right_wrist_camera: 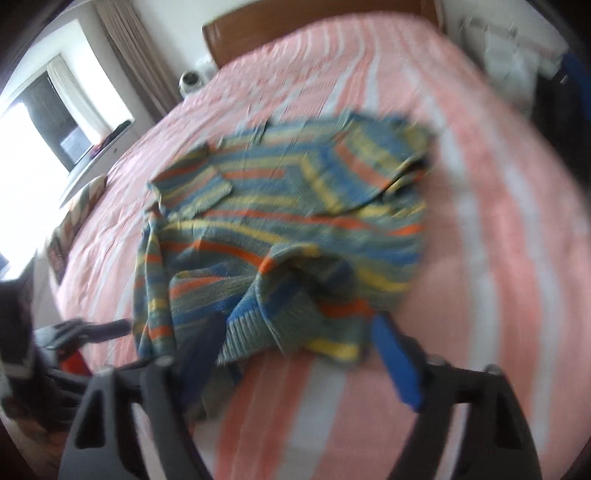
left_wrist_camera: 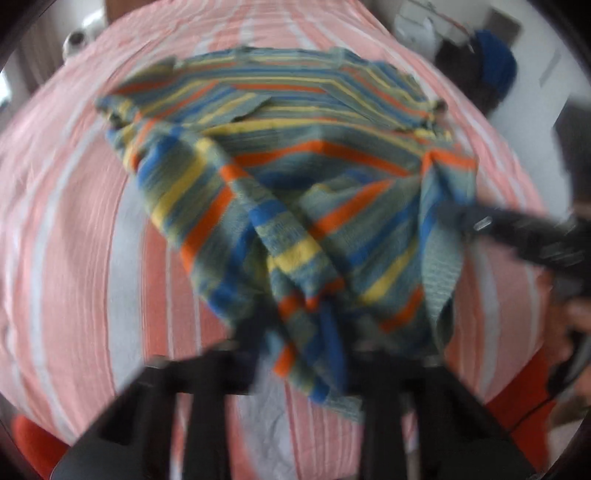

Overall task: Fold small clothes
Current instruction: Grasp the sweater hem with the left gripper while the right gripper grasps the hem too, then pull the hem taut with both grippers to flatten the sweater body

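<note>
A small knitted sweater with blue, yellow, orange and grey-green stripes lies on the bed, its near part bunched up. My left gripper is shut on the sweater's near hem, which drapes over its dark fingers. In the right wrist view the sweater lies ahead, and my right gripper stands open with its blue fingers on either side of the near hem, not closed on it. The right gripper also shows in the left wrist view, at the sweater's right edge. Both views are blurred.
The bed has a pink and white striped sheet and a wooden headboard. A window with curtains is at the left. A dark bag and a blue item sit beside the bed at the right.
</note>
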`<state>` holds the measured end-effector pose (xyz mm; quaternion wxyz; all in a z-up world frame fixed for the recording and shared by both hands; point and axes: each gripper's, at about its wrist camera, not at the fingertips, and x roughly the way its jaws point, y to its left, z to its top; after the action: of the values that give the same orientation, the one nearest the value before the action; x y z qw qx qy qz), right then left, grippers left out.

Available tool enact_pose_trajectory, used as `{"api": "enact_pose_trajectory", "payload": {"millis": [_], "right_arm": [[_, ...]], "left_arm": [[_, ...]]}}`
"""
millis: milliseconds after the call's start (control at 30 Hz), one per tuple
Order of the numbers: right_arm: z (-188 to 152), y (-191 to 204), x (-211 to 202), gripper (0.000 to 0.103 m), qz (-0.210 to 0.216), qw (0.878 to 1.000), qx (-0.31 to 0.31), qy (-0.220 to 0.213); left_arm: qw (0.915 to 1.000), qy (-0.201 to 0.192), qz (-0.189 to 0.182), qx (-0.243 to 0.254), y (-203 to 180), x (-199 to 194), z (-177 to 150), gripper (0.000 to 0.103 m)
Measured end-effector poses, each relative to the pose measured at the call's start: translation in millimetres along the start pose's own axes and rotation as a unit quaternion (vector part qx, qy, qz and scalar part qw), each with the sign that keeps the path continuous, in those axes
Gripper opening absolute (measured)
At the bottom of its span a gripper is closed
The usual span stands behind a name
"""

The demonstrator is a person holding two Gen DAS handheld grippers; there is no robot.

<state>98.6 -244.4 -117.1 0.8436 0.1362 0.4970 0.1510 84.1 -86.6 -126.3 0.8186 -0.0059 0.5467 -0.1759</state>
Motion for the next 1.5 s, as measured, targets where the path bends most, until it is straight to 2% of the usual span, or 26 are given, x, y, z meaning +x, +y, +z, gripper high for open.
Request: {"api": "enact_pose_trajectory", "payload": {"millis": [33,67,100,200,267,300,367,433,533,600,667,700,733,800,900,933,967,1033,1067,1100,1133,1167,1300,1367,1500], "right_arm": [[1,-1,12,0.045,0.012,1.0,-0.003,0.012],[-1,0,15,0.017,0.01,1.0,-0.006,0.01],[-4,-1,6,0.012,0.018,1.0,0.002,-0.005],[-22,-5,-37,0.012,0.088,0.995,0.031,-0.025],[-46,-6,-72,0.012,0.13,0.991,0.039,-0.016],[-57,-5,-83,0.012,0.138,0.99,0.039,-0.01],[-84,-8,-101,0.012,0.138,0.989,0.046,0.004],[-112,-15,-103,0.012,0.11,0.992,0.058,0.024],[-140,-27,-81,0.012,0.064,0.994,0.078,0.046],[-150,-33,-66,0.016,0.05,0.993,0.097,0.049],[-155,-36,-56,0.018,0.04,0.992,0.107,0.046],[-154,-37,-56,0.023,0.046,0.992,0.11,0.044],[-153,-38,-55,0.026,0.053,0.991,0.113,0.042],[-149,-35,-57,0.044,0.058,0.992,0.107,0.035],[-139,-26,-67,0.065,0.059,0.994,0.092,0.007],[-138,-26,-69,0.066,0.059,0.994,0.09,-0.001],[-138,-25,-68,0.066,0.055,0.994,0.091,-0.002],[-137,-26,-60,0.066,0.045,0.995,0.093,0.011],[-138,-24,-56,0.055,0.042,0.995,0.09,0.02],[-138,-20,-54,0.016,0.034,0.996,0.078,0.033],[-141,-19,-55,0.008,0.022,0.997,0.071,0.036],[-143,-18,-60,0.007,0.014,0.997,0.068,0.033],[-149,-18,-94,0.006,0.028,0.996,0.086,0.02],[-152,-13,-95,0.006,0.031,0.995,0.088,0.028],[-167,-13,-57,0.006,0.006,0.993,0.091,0.069]], "left_arm": [[0.9992,0.003,-0.037,-0.016,9,-11,-3,0.004],[0.9979,0.004,-0.058,-0.029,20,-27,-8,0.004],[0.9974,0.001,-0.064,-0.034,30,-39,-12,0.004],[0.9957,-0.016,-0.082,-0.042,69,-87,-37,0.004],[0.9956,-0.007,-0.08,-0.05,93,-102,-52,0.004],[0.9958,-0.004,-0.074,-0.053,102,-106,-61,0.004],[0.9972,0.007,-0.049,-0.056,117,-99,-74,0.004],[0.9977,0.017,-0.026,-0.061,126,-76,-78,0.004],[0.9936,0.029,-0.029,-0.105,147,-67,-89,0.005],[0.9919,0.019,-0.044,-0.118,150,-73,-90,0.02],[0.9931,-0.001,-0.046,-0.108,145,-82,-90,0.067],[0.9937,-0.01,-0.043,-0.103,143,-85,-90,0.073],[0.9947,-0.02,-0.037,-0.094,138,-89,-90,0.076],[0.9964,-0.013,-0.029,-0.079,132,-79,-86,0.076],[0.9981,-0.003,-0.013,-0.06,121,-57,-91,0.068],[0.9986,0.004,-0.008,-0.053,116,-50,-91,0.055],[0.999,0.013,-0.003,-0.043,111,-42,-91,0.03],[0.9993,0.019,-0.008,-0.03,105,-38,-93,0.007],[0.9995,0.016,-0.003,-0.028,104,-41,-94,0.006],[0.9996,0.012,-0.003,-0.027,104,-47,-95,0.005],[0.9996,0.009,-0.005,-0.028,106,-54,-96,0.005],[0.9995,-0.001,-0.005,-0.033,112,-67,-98,0.005],[0.9991,-0.018,0.005,-0.037,123,-92,-106,0.004],[0.9993,-0.008,0.023,-0.028,120,-82,-107,0.004],[0.9978,0.024,0.049,-0.037,126,-48,-114,0.003]]}}
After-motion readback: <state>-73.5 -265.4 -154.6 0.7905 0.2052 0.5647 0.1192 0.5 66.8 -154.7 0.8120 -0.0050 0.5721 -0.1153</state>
